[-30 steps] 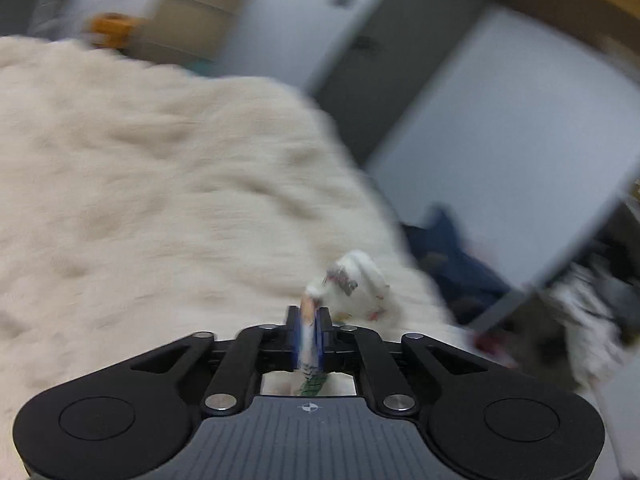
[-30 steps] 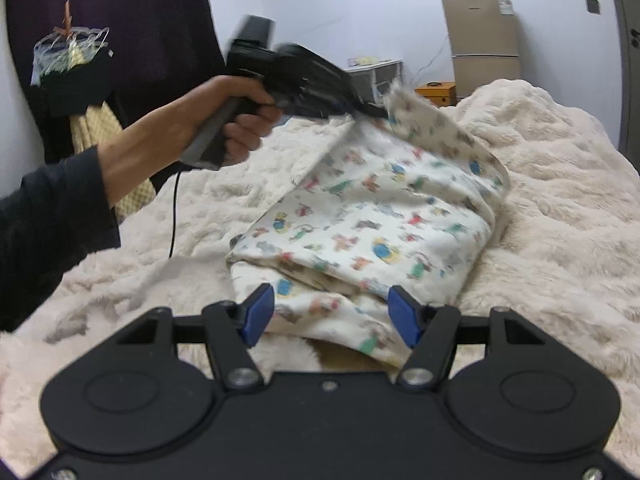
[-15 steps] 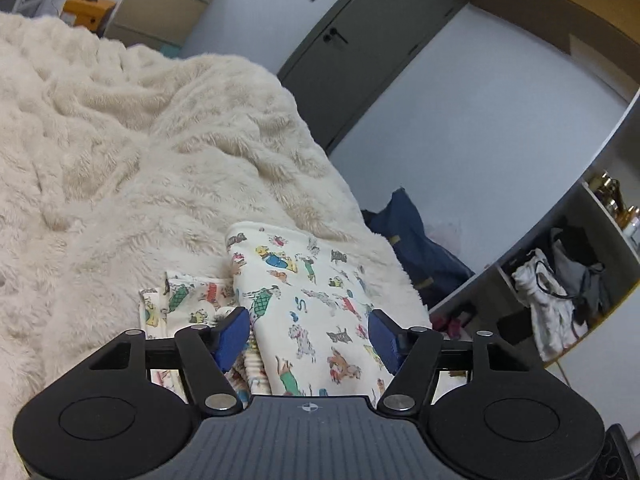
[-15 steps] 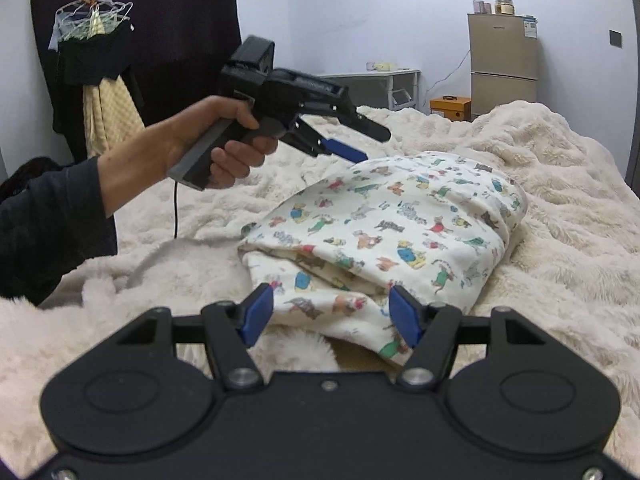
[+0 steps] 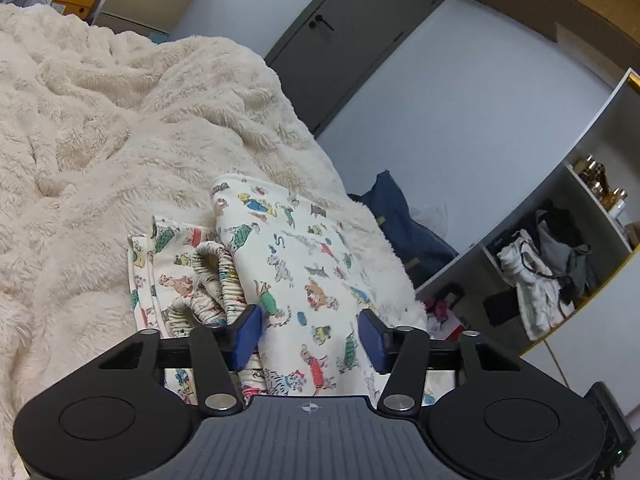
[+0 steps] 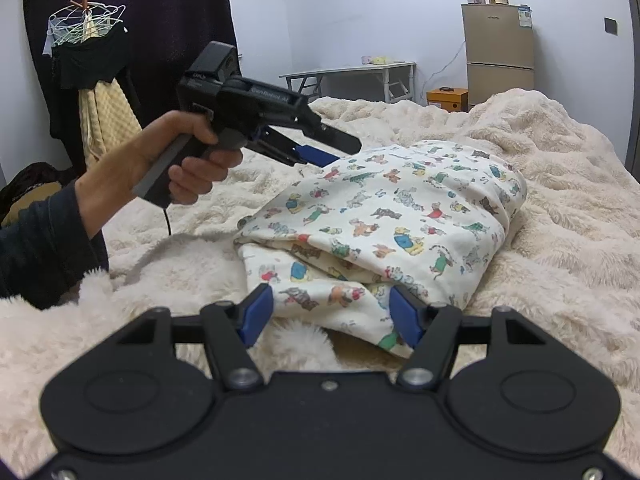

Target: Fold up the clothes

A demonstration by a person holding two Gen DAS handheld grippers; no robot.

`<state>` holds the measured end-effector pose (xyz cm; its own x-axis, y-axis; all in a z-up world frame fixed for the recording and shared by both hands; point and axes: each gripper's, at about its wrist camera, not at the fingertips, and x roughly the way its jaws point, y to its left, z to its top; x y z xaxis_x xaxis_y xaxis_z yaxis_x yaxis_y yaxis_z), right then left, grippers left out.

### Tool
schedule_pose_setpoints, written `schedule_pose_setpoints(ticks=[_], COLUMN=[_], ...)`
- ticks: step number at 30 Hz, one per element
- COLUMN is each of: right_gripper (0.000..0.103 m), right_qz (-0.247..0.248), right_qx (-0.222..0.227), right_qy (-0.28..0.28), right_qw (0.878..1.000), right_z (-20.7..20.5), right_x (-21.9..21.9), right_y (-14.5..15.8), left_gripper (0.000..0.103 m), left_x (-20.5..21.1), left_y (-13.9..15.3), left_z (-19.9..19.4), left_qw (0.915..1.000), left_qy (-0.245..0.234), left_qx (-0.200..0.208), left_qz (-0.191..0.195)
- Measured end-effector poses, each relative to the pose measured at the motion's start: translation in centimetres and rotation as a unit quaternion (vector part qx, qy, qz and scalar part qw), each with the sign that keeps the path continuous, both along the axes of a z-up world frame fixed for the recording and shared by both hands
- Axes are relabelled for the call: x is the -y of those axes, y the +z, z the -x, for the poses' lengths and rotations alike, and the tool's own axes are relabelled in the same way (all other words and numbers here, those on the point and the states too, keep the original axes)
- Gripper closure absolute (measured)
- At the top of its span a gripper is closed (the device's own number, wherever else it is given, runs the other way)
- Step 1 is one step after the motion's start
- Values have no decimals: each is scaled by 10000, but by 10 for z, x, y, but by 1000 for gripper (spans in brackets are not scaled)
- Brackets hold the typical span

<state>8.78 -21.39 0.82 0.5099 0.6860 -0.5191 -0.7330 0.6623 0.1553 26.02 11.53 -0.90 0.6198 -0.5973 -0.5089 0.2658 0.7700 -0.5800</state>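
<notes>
The printed garment (image 6: 400, 216) lies as a doubled-over bundle on the fluffy cream blanket (image 6: 560, 200), so the fold in hand looks laid down and released, and the judgement is that the task stands between one fold and the next, or near its tidy-up. The left gripper (image 5: 310, 334) hangs just above the cloth with its jaws wide apart and nothing between them; in its own view the top flap of the garment fills the gap between the blue pads (image 5: 248, 334), while a gathered elastic waistband (image 5: 218, 276) peeks out just beyond the left pad, uncovered by the flap. From the right wrist view the same tool shows held in the person's left hand (image 6: 180, 168), its tips poised over the far corner of the bundle, apart from it as far as can be told. The right gripper (image 6: 330, 316) also stands wide open and empty, the near loose edge of the garment lying just ahead of and between its pads; whether the right pad brushes that edge cannot be told. The next move probably calls for closing on an edge of the bundle to fold it again, or pressing the layers flat, taking care that the slack lower layers do not slide out.
</notes>
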Motion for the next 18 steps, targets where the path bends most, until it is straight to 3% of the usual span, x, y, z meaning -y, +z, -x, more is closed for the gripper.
schedule_pose_setpoints(ticks=[3,5,11,14,18], right_gripper=[40,40,40,40,40], right_qz=[-43,-90,-212,-271,-389], right_qx=[-39,-57,-104,-101,-120], right_qy=[-41,-72,-152,-238,-268], right_qw=[10000,9999,9996,9993,9988], right_z=[-2,-3,-8,-9,-11], right_x=[3,6,13,18,22], right_y=[0,1,3,4,7], left_gripper=[77,102,102,102,102], left_x=[1,-3,-22,-36,-53], left_y=[-2,-3,25,45,40], left_z=[1,5,18,24,16], left_qw=[9997,9997,9989,9981,9987], left_qy=[-15,3,-62,3,313], left_qx=[-22,-9,438,594,296], left_qz=[-250,-253,173,134,-278])
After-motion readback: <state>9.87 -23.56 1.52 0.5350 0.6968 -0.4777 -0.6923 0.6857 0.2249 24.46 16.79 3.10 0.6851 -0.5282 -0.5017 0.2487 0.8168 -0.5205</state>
